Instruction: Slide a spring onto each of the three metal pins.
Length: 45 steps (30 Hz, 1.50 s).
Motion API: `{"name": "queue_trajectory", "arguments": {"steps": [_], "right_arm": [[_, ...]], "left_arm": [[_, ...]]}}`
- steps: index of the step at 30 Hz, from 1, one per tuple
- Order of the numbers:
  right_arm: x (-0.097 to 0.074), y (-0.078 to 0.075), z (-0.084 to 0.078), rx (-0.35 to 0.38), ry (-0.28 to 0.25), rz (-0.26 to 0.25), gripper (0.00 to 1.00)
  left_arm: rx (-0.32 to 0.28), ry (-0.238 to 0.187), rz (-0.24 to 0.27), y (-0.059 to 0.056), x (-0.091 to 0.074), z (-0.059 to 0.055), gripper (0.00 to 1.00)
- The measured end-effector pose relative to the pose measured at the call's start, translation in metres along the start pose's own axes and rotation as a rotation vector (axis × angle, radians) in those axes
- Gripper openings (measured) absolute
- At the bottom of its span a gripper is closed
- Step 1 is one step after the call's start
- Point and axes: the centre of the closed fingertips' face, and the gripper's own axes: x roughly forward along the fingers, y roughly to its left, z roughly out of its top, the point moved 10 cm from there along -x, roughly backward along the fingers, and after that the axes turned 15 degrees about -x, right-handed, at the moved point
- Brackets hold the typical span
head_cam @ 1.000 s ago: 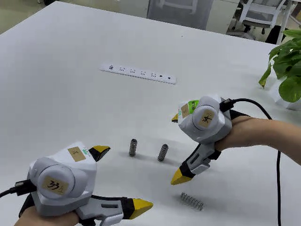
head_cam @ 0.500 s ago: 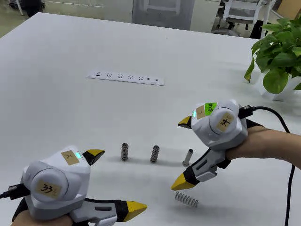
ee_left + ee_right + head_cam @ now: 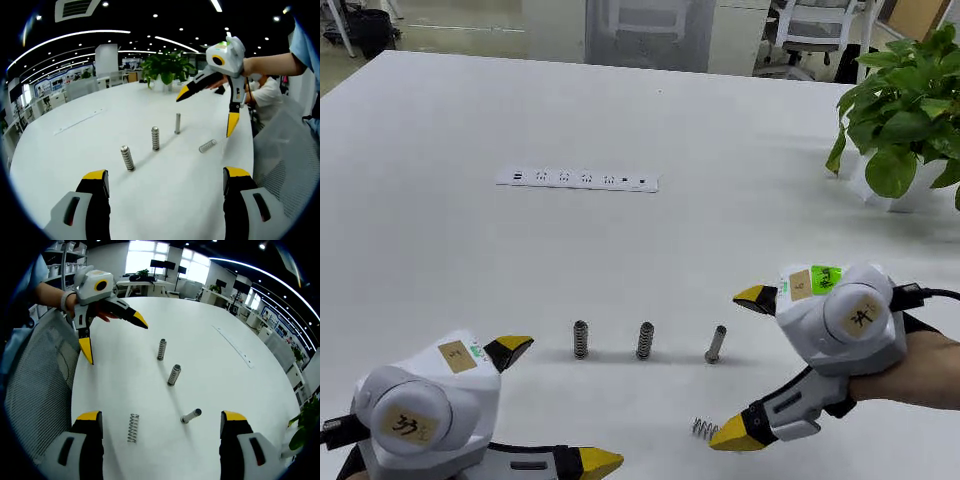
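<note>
Left gripper (image 3: 558, 403) and right gripper (image 3: 741, 366) gape wide, empty. Lower centre of the head view: left pin (image 3: 581, 339) and middle pin (image 3: 645, 340) wear springs, right pin (image 3: 716, 343) stands bare, loose spring (image 3: 704, 428) lies below it.

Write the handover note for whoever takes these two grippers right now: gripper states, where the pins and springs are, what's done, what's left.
Left gripper: open, empty, low at the near left, short of the pins.
Right gripper: open, empty, at the right, one jaw tip close to the loose spring.
Three pins stand upright in a row on the table.
Done: left pin and middle pin each carry a spring.
Left: right pin is bare. The loose spring lies flat just in front of it; pick it up and slide it on.
</note>
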Motion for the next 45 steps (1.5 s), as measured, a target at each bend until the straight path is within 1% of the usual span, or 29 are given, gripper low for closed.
{"name": "queue_trajectory", "arguments": {"steps": [6, 8, 10, 13, 15, 16, 18, 21, 24, 29, 35, 37, 40, 45], "right_arm": [[-0.01, 0.015, -0.014, 0.06, 0.005, -0.034, 0.99], [-0.013, 0.021, -0.02, 0.101, 0.001, -0.052, 0.99], [-0.015, 0.025, -0.025, 0.125, -0.005, -0.06, 0.99], [-0.018, 0.032, -0.032, 0.144, 0.002, -0.074, 0.99], [-0.02, 0.035, -0.035, 0.17, -0.002, -0.085, 0.99], [-0.022, 0.036, -0.037, 0.183, -0.006, -0.1, 0.99], [-0.024, 0.04, -0.041, 0.202, -0.011, -0.105, 0.99], [-0.025, 0.045, -0.046, 0.209, -0.003, -0.102, 0.99], [-0.026, 0.046, -0.05, 0.225, -0.006, -0.107, 0.99], [-0.027, 0.046, -0.051, 0.23, -0.007, -0.111, 0.99], [-0.029, 0.048, -0.051, 0.236, -0.013, -0.116, 0.99], [-0.029, 0.049, -0.051, 0.237, -0.013, -0.117, 0.99], [-0.029, 0.05, -0.053, 0.244, -0.012, -0.119, 0.99], [-0.031, 0.055, -0.057, 0.255, -0.012, -0.118, 0.99]], "left_arm": [[0.017, 0.019, -0.012, -0.001, 0.002, 0.001, 0.96], [0.02, 0.026, -0.02, -0.001, 0.003, 0.0, 0.96], [0.026, 0.033, -0.022, -0.002, 0.004, 0.0, 0.96], [0.025, 0.041, -0.027, 0.0, 0.006, -0.002, 0.96], [0.027, 0.045, -0.027, 0.001, 0.007, -0.003, 0.96], [0.027, 0.047, -0.026, 0.002, 0.008, -0.003, 0.96], [0.024, 0.049, -0.026, 0.003, 0.009, -0.003, 0.96], [0.029, 0.055, -0.029, 0.002, 0.01, -0.003, 0.96], [0.034, 0.06, -0.034, 0.002, 0.012, -0.004, 0.96], [0.04, 0.072, -0.041, 0.0, 0.014, -0.004, 0.97], [0.042, 0.083, -0.037, 0.003, 0.015, -0.004, 0.97], [0.045, 0.085, -0.044, 0.001, 0.016, -0.004, 0.96], [0.067, 0.1, -0.066, -0.004, 0.021, -0.002, 0.96], [0.116, 0.132, -0.142, -0.022, 0.037, 0.001, 0.96]]}}
